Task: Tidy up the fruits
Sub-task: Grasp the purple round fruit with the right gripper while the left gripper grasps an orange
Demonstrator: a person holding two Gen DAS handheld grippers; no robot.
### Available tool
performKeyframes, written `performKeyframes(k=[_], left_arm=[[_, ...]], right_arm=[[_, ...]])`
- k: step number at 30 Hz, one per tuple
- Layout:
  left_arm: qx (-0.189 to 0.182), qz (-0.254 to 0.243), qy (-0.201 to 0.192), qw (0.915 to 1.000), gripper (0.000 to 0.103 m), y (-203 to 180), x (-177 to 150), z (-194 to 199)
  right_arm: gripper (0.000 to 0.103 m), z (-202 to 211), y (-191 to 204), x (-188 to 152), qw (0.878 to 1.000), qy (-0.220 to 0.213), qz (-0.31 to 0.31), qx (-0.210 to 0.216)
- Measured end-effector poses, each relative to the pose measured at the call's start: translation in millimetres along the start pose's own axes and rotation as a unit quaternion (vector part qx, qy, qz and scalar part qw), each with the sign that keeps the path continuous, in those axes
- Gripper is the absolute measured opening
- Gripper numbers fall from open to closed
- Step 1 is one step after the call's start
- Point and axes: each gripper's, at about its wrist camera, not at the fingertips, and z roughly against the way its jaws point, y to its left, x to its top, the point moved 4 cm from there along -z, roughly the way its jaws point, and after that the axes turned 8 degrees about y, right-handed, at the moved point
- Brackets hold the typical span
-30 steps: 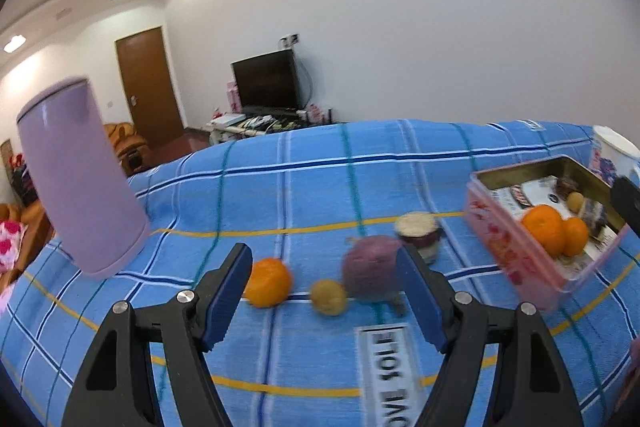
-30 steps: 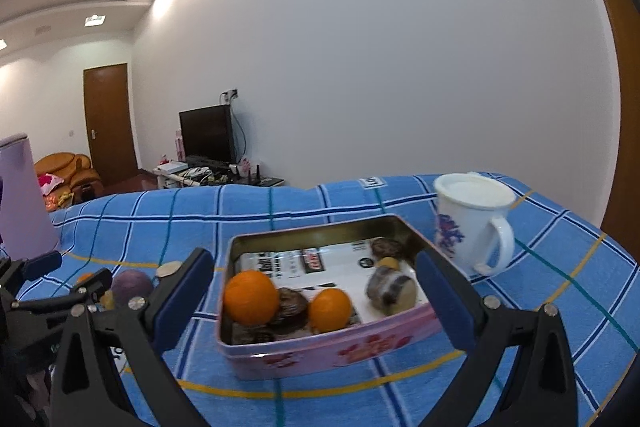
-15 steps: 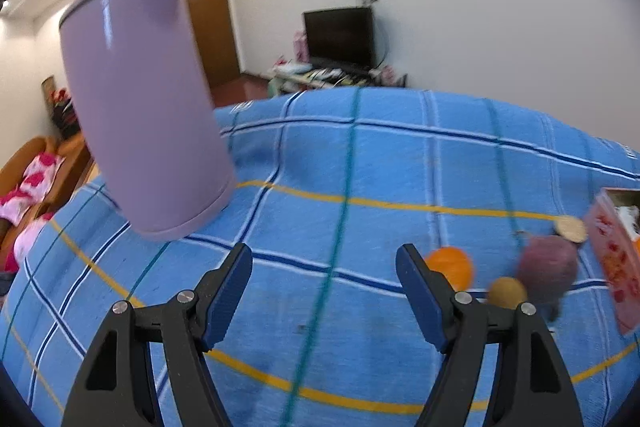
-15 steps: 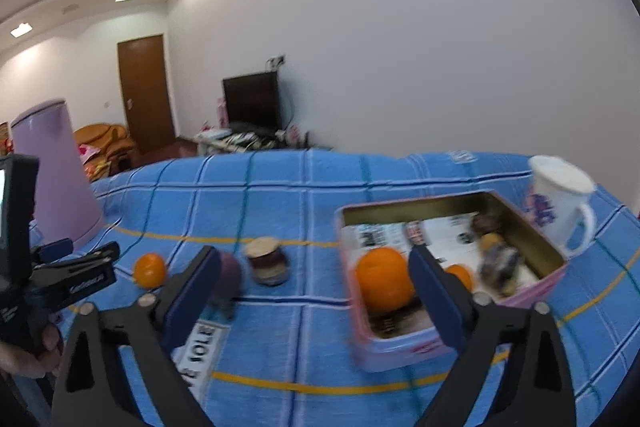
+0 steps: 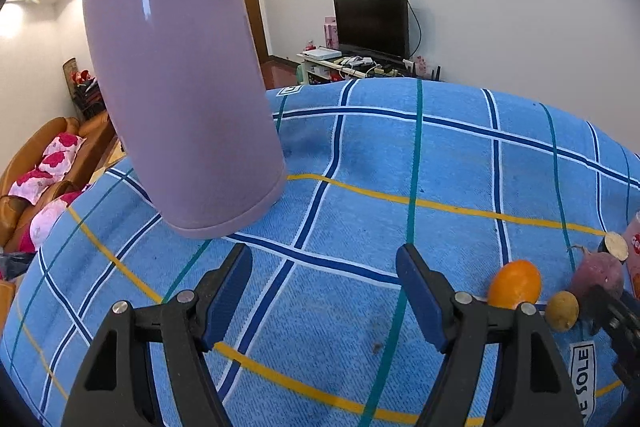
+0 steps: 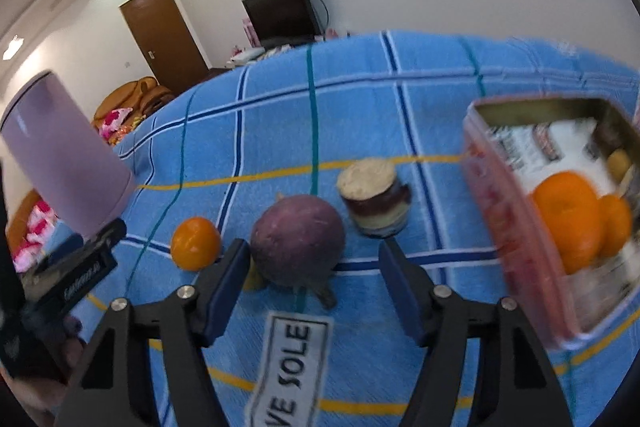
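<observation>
A purple round fruit (image 6: 298, 241) lies on the blue checked cloth, just beyond my open, empty right gripper (image 6: 314, 265). A small orange (image 6: 196, 243) sits to its left and a cut purple-and-cream piece (image 6: 376, 201) to its right. A pink tin box (image 6: 516, 227) at the right holds oranges (image 6: 568, 219). In the left wrist view, the orange (image 5: 514, 283), a small yellow fruit (image 5: 562, 310) and the purple fruit (image 5: 598, 275) lie far right. My left gripper (image 5: 324, 287) is open and empty over bare cloth.
A tall lilac kettle (image 5: 180, 99) stands on the cloth ahead-left of my left gripper; it also shows in the right wrist view (image 6: 64, 155). A white cloth label (image 6: 288, 363) lies under my right gripper. A TV, door and sofa stand beyond the table.
My left gripper has swung left toward the kettle, leaving the fruits at its right edge. My right gripper has moved left and down, close to the purple fruit; the tin has shifted right.
</observation>
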Motion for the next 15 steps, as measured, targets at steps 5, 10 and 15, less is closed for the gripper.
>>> performKeyframes(k=[5,10,15], left_arm=[[-0.007,-0.023,-0.009,0.9997,0.076,-10,1,3],[-0.034,-0.033,-0.018,0.9987,0.076,-16,3,8],[-0.090,-0.035,-0.013,0.9952,0.076,-21,4,8]], right_arm=[[0.065,-13,0,8,1.000,0.010,-0.022,0.013],[0.054,-10,3,5,0.999,0.011,-0.013,0.041],[0.054,12,0,-6,0.995,-0.012,-0.021,0.095]])
